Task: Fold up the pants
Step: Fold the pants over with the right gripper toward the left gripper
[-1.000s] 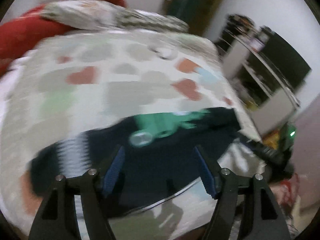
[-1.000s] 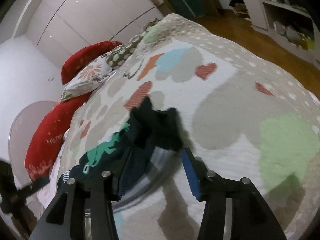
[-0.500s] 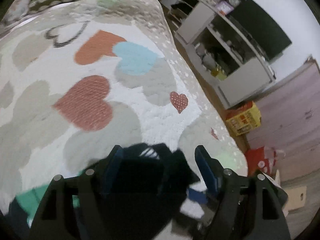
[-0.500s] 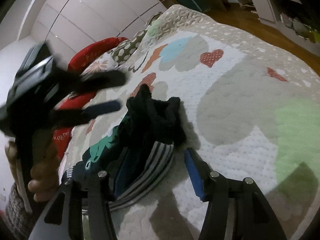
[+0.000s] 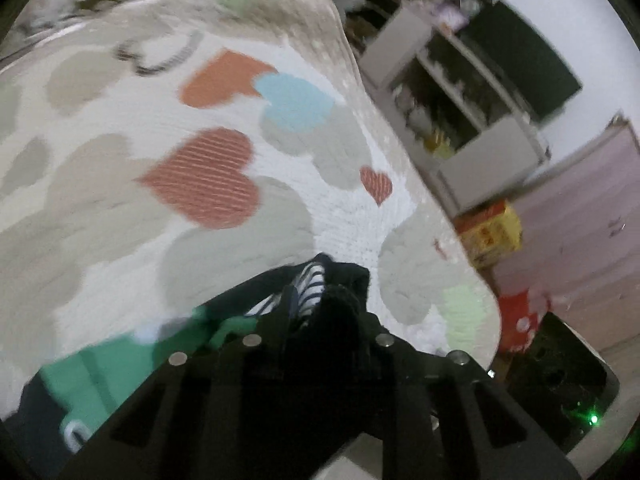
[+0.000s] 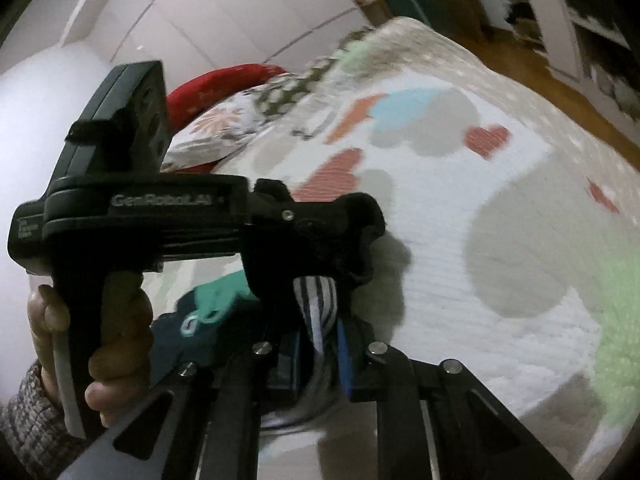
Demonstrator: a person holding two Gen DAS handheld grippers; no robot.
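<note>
Evidently both grippers had just closed their jaws on the pants (image 6: 320,304): the right gripper (image 6: 320,340) pinched the striped cuff, the left gripper (image 5: 320,300) probably the same bunched end. Most of the garment lay crumpled on the bed (image 6: 500,208), so folding had barely begun.

A home bedroom: a bed (image 6: 500,208) with a heart-patterned quilt, pillows (image 6: 224,128), white wardrobe doors (image 6: 208,20), open shelving (image 5: 460,112).
</note>
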